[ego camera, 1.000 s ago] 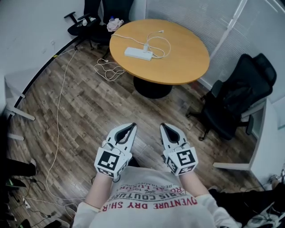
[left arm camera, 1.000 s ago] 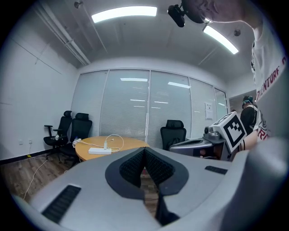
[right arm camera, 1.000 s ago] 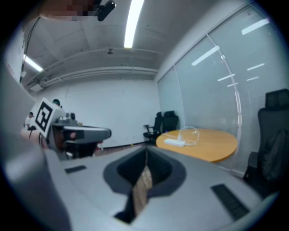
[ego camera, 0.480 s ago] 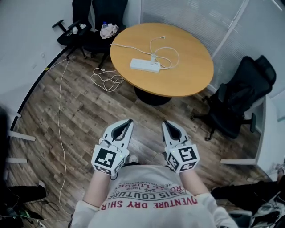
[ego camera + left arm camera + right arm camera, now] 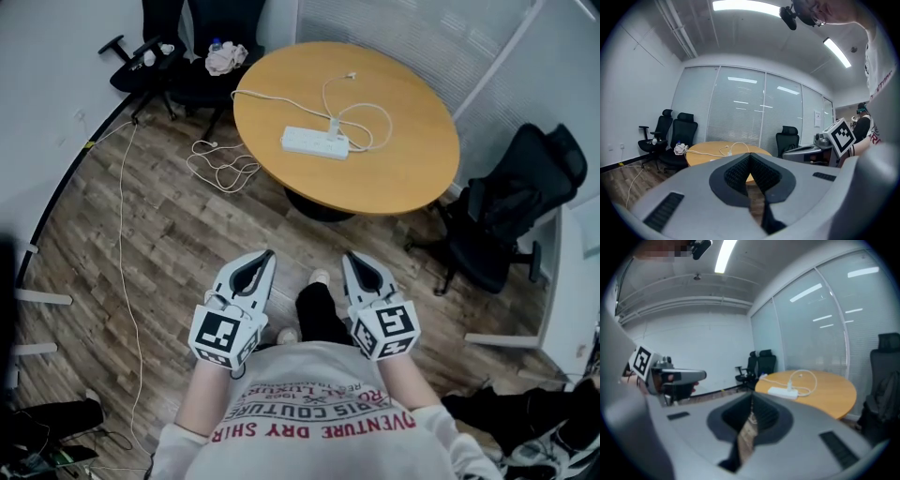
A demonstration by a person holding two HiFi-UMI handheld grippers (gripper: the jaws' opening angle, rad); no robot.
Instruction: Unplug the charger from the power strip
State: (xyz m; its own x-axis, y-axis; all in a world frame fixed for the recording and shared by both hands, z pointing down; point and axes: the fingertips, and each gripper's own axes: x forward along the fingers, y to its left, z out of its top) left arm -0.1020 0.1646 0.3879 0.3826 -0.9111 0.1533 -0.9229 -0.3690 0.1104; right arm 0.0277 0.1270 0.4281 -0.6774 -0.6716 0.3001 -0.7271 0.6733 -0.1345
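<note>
One charger [image 5: 334, 123] lies well beyond left tool [image 5: 269, 254] and right tool [image 5: 347, 257].

Cannot make out the charger [image 5: 334, 123] on the power strip [image 5: 315, 142]: too small. Cannot see the top of the black chair [image 5: 242, 21], cut off by the edge.

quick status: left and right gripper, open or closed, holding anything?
Left gripper: closed, holding nothing.
Right gripper: closed, holding nothing.
</note>
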